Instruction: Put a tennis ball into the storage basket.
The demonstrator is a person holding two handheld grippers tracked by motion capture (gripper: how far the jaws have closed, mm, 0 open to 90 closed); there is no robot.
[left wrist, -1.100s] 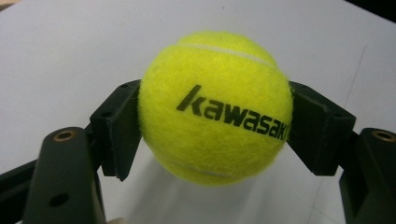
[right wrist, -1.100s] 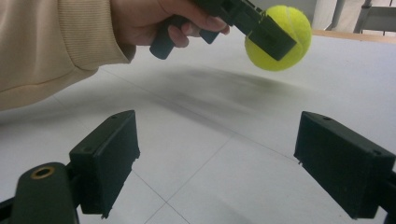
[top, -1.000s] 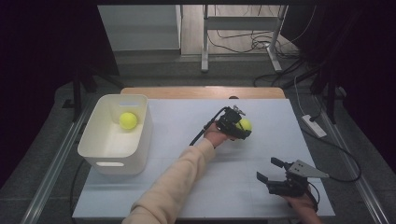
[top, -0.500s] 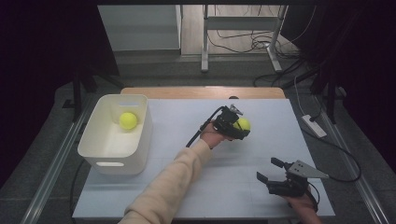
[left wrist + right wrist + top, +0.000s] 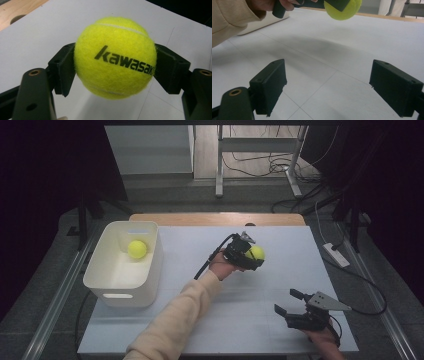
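Centrally, above the white table point(image 5: 280, 285), the left gripper point(image 5: 248, 256) clamps a yellow tennis ball point(image 5: 115, 57), both pads pressed to its sides, the "kawasaki" print facing the camera and reading roughly level. Left of it, well apart, a white bin point(image 5: 150, 270) holds a second ball point(image 5: 137, 249). Nearer the table's front edge, the right gripper point(image 5: 289, 303) rests with jaws spread wide, holding nothing.

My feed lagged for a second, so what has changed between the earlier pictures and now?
The left hand-held gripper, shut on the tennis ball, has carried it slightly toward the white bin and lifted it; the ball hangs clear of the table above its shadow. No grip was taken or released. The right hand-held gripper stays open near the front edge, and the second ball still lies in the bin.
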